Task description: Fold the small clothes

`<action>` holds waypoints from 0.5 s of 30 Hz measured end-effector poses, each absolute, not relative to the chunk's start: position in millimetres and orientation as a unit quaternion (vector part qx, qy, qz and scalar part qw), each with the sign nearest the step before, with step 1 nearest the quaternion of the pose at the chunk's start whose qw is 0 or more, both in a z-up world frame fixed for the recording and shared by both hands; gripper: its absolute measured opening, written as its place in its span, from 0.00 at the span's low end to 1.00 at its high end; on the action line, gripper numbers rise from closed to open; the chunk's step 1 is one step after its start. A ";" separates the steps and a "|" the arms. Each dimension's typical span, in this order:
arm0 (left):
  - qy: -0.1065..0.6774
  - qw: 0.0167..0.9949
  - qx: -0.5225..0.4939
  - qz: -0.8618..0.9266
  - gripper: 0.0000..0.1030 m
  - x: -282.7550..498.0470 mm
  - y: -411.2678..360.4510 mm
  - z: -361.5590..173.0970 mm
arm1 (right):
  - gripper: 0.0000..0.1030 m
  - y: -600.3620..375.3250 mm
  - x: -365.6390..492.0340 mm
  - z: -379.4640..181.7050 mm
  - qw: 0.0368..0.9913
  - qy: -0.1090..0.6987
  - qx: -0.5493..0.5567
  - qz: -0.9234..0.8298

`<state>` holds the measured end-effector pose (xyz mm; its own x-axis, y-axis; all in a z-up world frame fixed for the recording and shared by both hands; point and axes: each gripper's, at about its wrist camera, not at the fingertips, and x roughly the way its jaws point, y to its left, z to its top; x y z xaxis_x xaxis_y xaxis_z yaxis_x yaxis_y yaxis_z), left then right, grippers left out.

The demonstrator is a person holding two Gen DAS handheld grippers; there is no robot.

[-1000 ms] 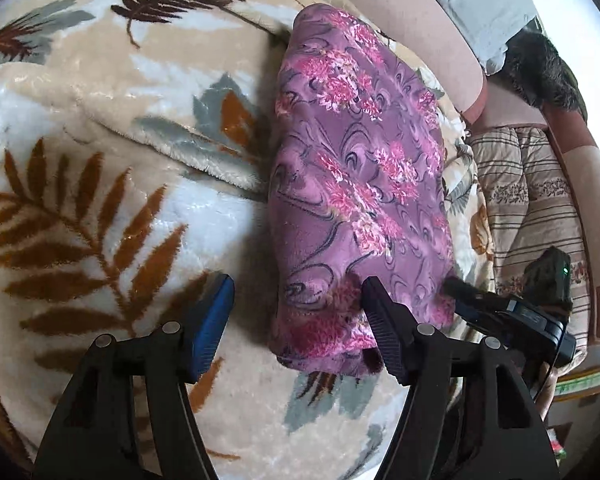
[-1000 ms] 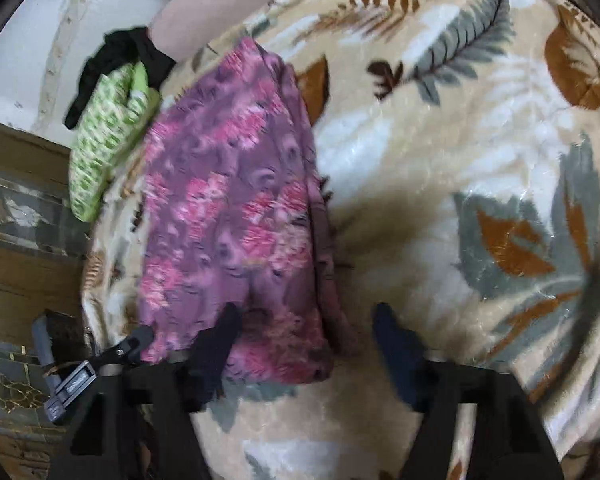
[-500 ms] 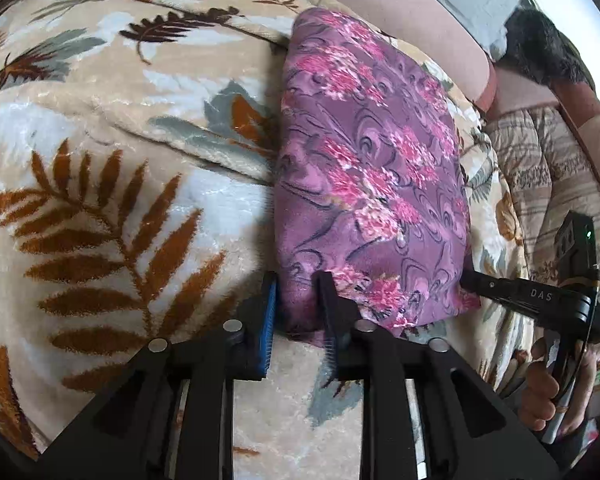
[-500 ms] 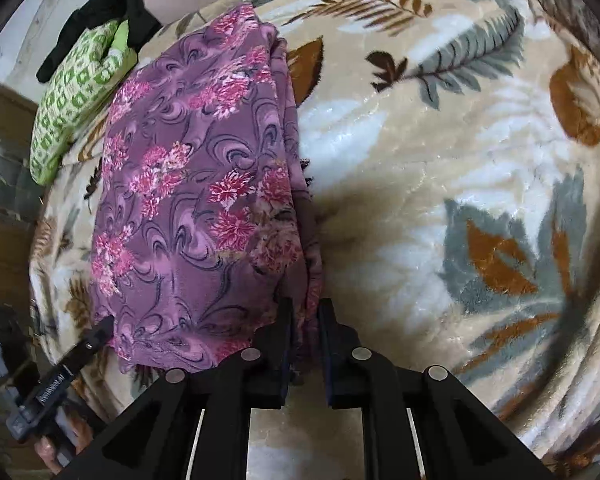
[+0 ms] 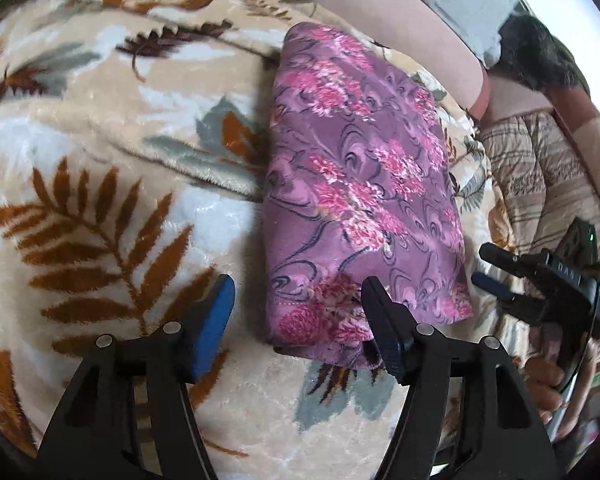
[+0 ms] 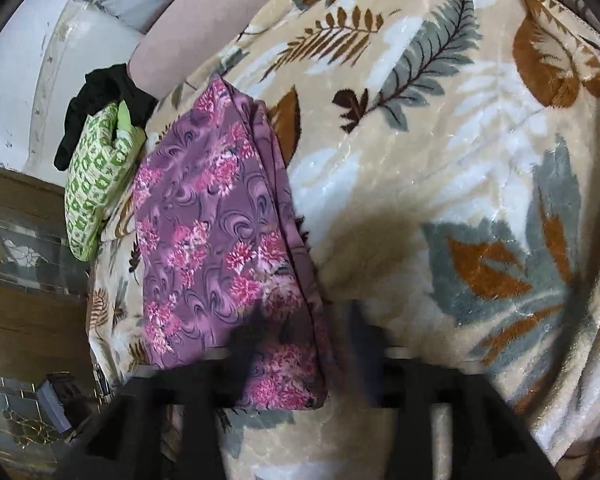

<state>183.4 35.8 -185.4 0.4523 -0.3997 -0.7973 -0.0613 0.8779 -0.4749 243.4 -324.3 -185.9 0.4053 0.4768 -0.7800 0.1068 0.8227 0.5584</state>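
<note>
A purple garment with pink flowers lies folded into a long strip on the leaf-patterned blanket. My left gripper straddles its near left corner. The jaws are opening, and the blue pad stands clear of the cloth. In the right wrist view the same garment runs away from me. My right gripper, blurred by motion, is opening around the near right corner without pressing it. The right gripper also shows in the left wrist view, off the garment's right edge, in a person's hand.
A green patterned cloth and a black garment lie at the blanket's far left edge. A pink cushion lines the back. A striped quilt and a dark furry thing sit at the right.
Both grippers stood open, then pinched the garment's near edge half a second ago, and have now let go and spread again. The garment stays flat on the blanket.
</note>
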 end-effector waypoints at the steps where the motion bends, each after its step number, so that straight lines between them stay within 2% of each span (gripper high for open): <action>1: 0.511 0.820 -0.234 -0.107 0.64 184.6 36.6 -186.2 | 0.59 -320.0 243.1 -185.4 0.795 0.533 0.268 0.115; 4: 0.505 0.819 -0.250 -0.108 0.64 188.1 36.6 -186.5 | 0.59 -310.3 247.4 -191.8 0.786 0.545 0.264 0.122; 7: 0.502 0.817 -0.260 -0.109 0.63 190.5 35.9 -188.5 | 0.42 -300.9 249.7 -196.2 0.781 0.555 0.253 0.137; 9: 0.503 0.824 -0.241 -0.097 0.54 190.6 32.2 -188.7 | 0.32 -290.6 250.1 -197.2 0.786 0.563 0.218 0.131; 10: 0.502 0.829 -0.228 -0.093 0.53 190.4 30.0 -188.2 | 0.23 -286.7 249.8 -199.0 0.787 0.569 0.202 0.125; 11: 0.499 0.833 -0.218 -0.091 0.47 189.1 27.3 -186.2 | 0.15 -283.1 249.1 -201.4 0.790 0.576 0.182 0.111; 12: 0.497 0.834 -0.218 -0.094 0.30 188.5 26.6 -185.6 | 0.14 -282.7 248.4 -202.0 0.790 0.576 0.178 0.107; 13: 0.496 0.835 -0.216 -0.102 0.26 188.0 24.9 -184.1 | 0.12 -283.8 247.8 -201.4 0.791 0.574 0.181 0.109; 15: 0.488 0.845 -0.195 -0.095 0.23 185.9 21.1 -179.5 | 0.11 -286.6 247.6 -198.8 0.794 0.569 0.184 0.110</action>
<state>185.9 21.1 -179.5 0.5056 -0.3505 -0.7884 -0.0302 0.9060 -0.4222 247.6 -286.6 -198.8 0.3285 0.3843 -0.8628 0.0356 0.9078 0.4179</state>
